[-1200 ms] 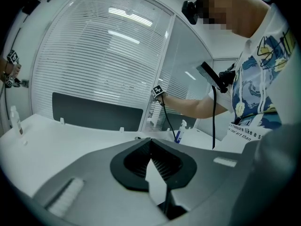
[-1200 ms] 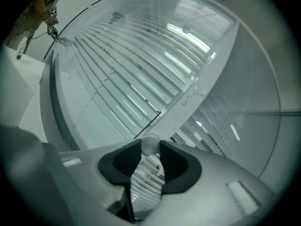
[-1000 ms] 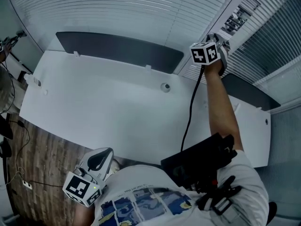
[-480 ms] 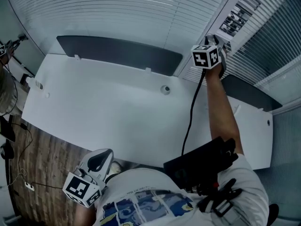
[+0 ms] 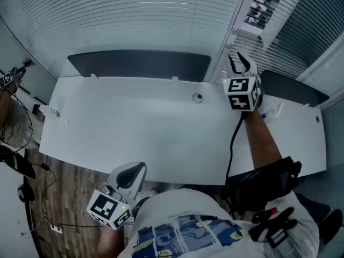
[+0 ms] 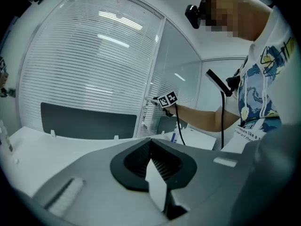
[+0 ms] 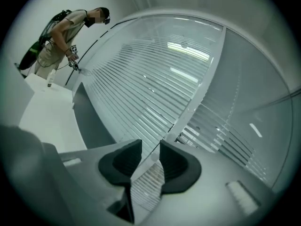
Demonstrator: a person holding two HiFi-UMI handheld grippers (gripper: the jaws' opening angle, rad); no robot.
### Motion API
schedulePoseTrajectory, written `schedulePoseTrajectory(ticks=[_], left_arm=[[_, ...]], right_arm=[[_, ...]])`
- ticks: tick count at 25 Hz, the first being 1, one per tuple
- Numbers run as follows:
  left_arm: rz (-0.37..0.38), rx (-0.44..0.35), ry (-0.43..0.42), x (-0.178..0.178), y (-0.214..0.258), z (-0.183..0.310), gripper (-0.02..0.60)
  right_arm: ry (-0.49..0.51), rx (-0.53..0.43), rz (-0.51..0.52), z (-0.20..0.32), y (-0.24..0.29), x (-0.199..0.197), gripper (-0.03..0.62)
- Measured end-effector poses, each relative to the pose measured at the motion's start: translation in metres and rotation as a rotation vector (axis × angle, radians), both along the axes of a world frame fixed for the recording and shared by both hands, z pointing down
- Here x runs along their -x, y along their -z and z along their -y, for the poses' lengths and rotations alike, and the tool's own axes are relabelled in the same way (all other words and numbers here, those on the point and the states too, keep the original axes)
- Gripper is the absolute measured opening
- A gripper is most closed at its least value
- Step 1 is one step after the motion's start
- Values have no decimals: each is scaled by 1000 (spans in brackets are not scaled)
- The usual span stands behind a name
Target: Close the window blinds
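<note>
White slatted blinds [image 5: 134, 15] cover the wide window behind the desk, their slats nearly flat; the blinds [image 5: 306, 26] past the white frame post [image 5: 231, 34] look darker and more open. My right gripper [image 5: 239, 63] is held out at the foot of that post, just above the desk's back edge. Its jaws stand a little apart, and in the right gripper view [image 7: 150, 157] a thin line, a cord or wand [image 7: 162, 138], runs through the gap without being pinched. My left gripper [image 6: 150, 142] hangs low by my body [image 5: 131, 175], shut and empty.
A white desk [image 5: 134, 128] runs under the windows with a dark panel [image 5: 140, 63] along its back. A small round fitting [image 5: 198, 97] and a paper with a pen [image 5: 271, 112] lie on it. A black cable [image 5: 232, 144] trails from my right gripper. Another person [image 7: 66, 27] stands far left.
My right gripper has come down from beside the blinds at the frame post to just above the desk's back edge. The left gripper has stayed low by my body.
</note>
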State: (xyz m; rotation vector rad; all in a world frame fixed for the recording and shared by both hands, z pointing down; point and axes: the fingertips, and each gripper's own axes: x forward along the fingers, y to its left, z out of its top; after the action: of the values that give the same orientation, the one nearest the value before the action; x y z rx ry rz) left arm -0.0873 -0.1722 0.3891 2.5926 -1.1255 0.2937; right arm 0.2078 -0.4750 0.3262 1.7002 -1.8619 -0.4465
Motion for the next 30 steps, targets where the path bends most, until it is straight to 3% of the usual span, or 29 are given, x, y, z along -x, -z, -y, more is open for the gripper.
schedulePoseTrajectory(ticks=[3,7,14,19,24,30], left_arm=[[11,-22,-76,6,5,-8,5],[9,-34,-140,25,12,-21,5],[-11,-35,-231,55,7,-73,5],[-13,-16,-317,59,-6,-107,5],[-27,-1,-335,52,-6,-144,5],[-2,-4,-361,11,0,-202,5]], right_arm=[[66,50,73,-66,-17,33,110],[131,139,246,-154,-45,76,94],[101,273,532,-295,-81,125,50],[169,279,527,-364,-68,170,35],[229,298,518,-418,-68,190,32],[257,260,534,-486,-56,162,31]])
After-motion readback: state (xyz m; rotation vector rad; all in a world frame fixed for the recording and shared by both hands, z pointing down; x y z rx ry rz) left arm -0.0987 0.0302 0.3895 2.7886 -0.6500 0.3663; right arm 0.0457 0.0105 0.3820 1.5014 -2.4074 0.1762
